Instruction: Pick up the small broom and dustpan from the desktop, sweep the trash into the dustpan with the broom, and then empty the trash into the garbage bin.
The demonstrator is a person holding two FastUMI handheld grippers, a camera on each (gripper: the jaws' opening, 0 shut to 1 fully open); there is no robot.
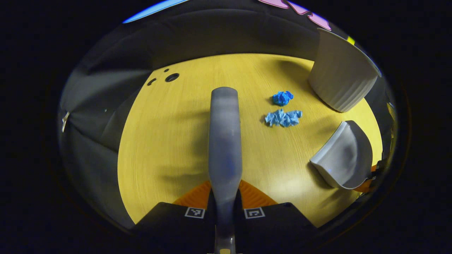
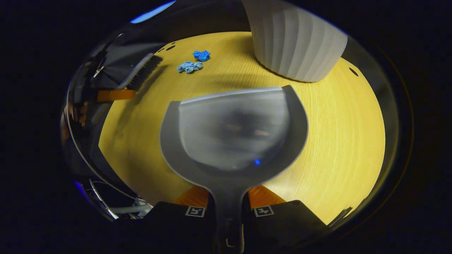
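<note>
My left gripper [image 1: 225, 204] pinches the broom [image 1: 225, 141] by its handle, both fingers pressed to it; the broom points straight ahead above the desktop [image 1: 169, 141], its bristles hidden under its back. My right gripper [image 2: 227, 206] clamps the dustpan [image 2: 233, 130] handle, pan held level over the wood, mouth facing away. Two crumpled blue paper wads [image 1: 282, 118] lie close together near the garbage bin [image 1: 340, 81], well apart from the pan. In the right gripper view the broom's bristles [image 2: 144, 72] show at far left. Bin top is cut off.
</note>
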